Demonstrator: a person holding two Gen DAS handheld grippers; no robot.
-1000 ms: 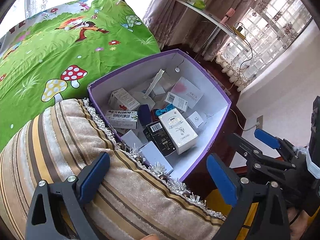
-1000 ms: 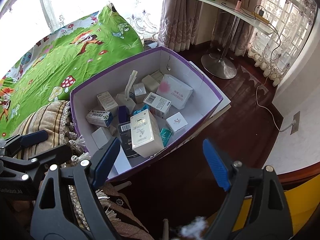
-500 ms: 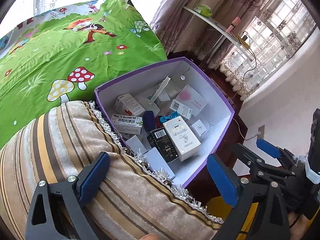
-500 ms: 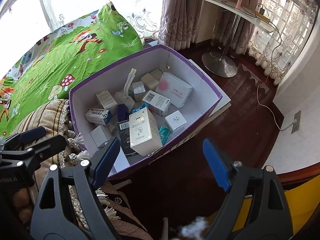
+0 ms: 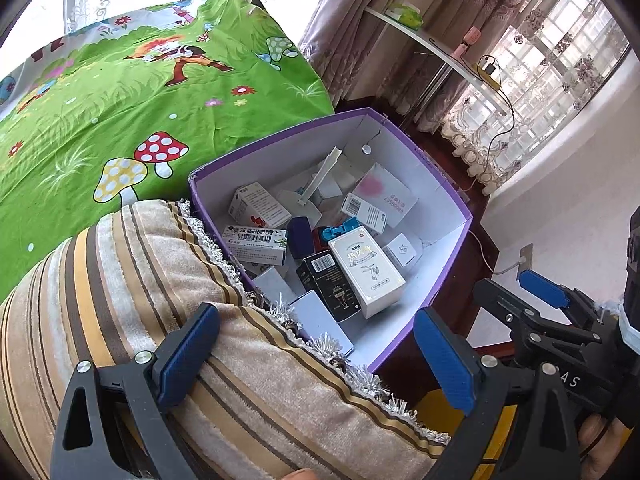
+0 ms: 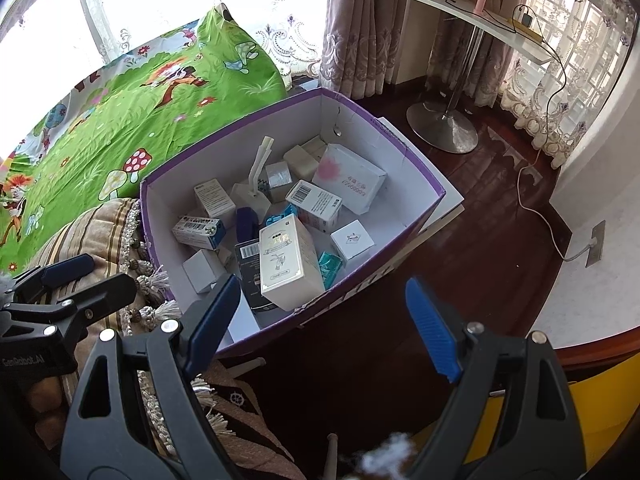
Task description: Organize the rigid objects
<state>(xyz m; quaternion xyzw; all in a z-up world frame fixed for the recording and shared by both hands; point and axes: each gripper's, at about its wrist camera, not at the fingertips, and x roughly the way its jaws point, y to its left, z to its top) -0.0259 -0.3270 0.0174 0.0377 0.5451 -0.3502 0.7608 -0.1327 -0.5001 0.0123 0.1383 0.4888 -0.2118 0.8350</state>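
Note:
A purple cardboard box (image 5: 452, 196) (image 6: 424, 184) with a white inside holds several small product boxes. A tall white box (image 5: 366, 270) (image 6: 286, 264) lies on a black box (image 5: 328, 284) near the front. My left gripper (image 5: 316, 364) is open and empty, above a striped cushion (image 5: 120, 300), short of the box. My right gripper (image 6: 320, 328) is open and empty, over the box's near corner and the dark floor. The right gripper shows in the left wrist view (image 5: 532, 300); the left gripper shows in the right wrist view (image 6: 76, 276).
A bed with a green cartoon sheet (image 5: 120, 100) (image 6: 140, 92) lies left of the box. A white shelf table on a metal stand (image 6: 444, 132) stands behind, by curtains. A white cable (image 6: 536, 208) runs over the wooden floor to a wall socket. Something yellow (image 6: 592, 400) sits low right.
Both grippers have drawn back and risen slightly, so the box looks smaller and farther in the left wrist view. Both stay open and empty. The box contents have not moved.

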